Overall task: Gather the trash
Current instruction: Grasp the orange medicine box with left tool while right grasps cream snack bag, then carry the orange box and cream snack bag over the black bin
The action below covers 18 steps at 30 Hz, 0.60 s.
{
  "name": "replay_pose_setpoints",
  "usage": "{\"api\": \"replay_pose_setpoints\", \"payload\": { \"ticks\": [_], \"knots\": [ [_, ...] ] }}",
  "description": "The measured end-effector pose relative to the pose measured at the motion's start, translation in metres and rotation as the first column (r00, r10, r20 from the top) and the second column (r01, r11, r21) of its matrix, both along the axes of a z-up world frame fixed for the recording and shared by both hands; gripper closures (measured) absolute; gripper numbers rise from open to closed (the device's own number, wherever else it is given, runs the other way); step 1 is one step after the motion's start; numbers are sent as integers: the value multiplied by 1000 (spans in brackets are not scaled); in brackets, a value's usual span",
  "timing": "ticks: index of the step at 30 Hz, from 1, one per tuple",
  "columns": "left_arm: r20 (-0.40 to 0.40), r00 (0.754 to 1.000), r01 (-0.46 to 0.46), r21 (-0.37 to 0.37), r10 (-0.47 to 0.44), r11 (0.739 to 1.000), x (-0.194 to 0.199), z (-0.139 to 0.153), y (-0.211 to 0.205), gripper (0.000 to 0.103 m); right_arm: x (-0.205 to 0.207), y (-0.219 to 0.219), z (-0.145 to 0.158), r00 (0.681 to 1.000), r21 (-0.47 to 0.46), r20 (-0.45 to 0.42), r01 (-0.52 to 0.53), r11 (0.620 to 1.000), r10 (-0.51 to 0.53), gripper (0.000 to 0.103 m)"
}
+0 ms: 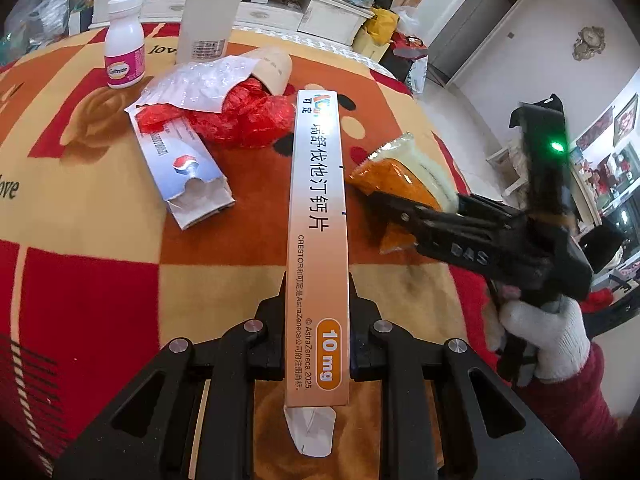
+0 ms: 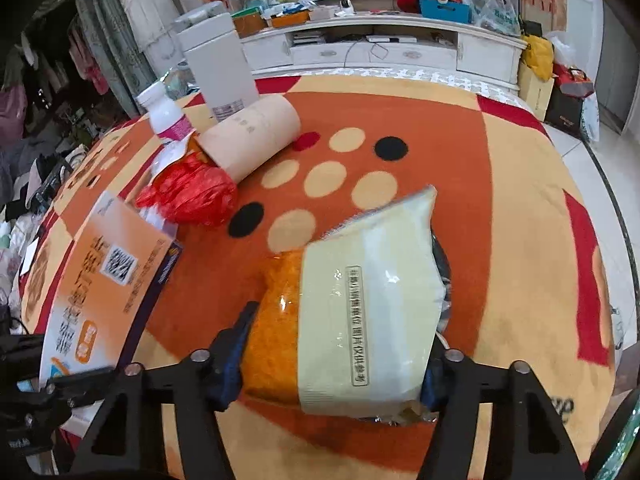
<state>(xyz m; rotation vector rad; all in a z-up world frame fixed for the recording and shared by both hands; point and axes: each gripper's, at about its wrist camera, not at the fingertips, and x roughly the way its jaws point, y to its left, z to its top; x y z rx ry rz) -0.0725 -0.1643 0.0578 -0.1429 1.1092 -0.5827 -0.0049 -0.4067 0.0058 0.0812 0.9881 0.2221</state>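
Note:
My left gripper (image 1: pixel 318 312) is shut on a long orange medicine box (image 1: pixel 318 216), held edge-up above the patterned table; the box also shows in the right wrist view (image 2: pixel 108 276). My right gripper (image 2: pixel 340 344) is shut on an orange and cream snack wrapper (image 2: pixel 360 312), lifted off the table; it shows to the right in the left wrist view (image 1: pixel 404 176). A crumpled red plastic bag (image 1: pixel 248 116), bubble wrap (image 1: pixel 200 84), an open blue and white carton (image 1: pixel 188 176) and a cardboard tube (image 2: pixel 252 136) lie further back on the table.
A white and pink pill bottle (image 1: pixel 125 44) and a tall white container (image 1: pixel 208 12) stand at the far left of the table. The patterned red and orange tablecloth (image 2: pixel 520 200) covers the round table. A white cabinet (image 2: pixel 380 52) with clutter stands behind.

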Motion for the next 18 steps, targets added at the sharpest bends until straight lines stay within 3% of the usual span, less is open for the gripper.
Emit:
{"api": "replay_pose_setpoints", "payload": {
  "ticks": [7, 18],
  "knots": [
    [-2, 1000, 23, -30, -23, 999, -12, 3, -17, 85, -44, -12, 23, 998, -41, 66, 11, 999, -8, 42],
    [-2, 995, 95, -46, -95, 994, -38, 9, -59, 86, -96, -47, 30, 995, -52, 75, 67, 996, -63, 42]
  ]
}}
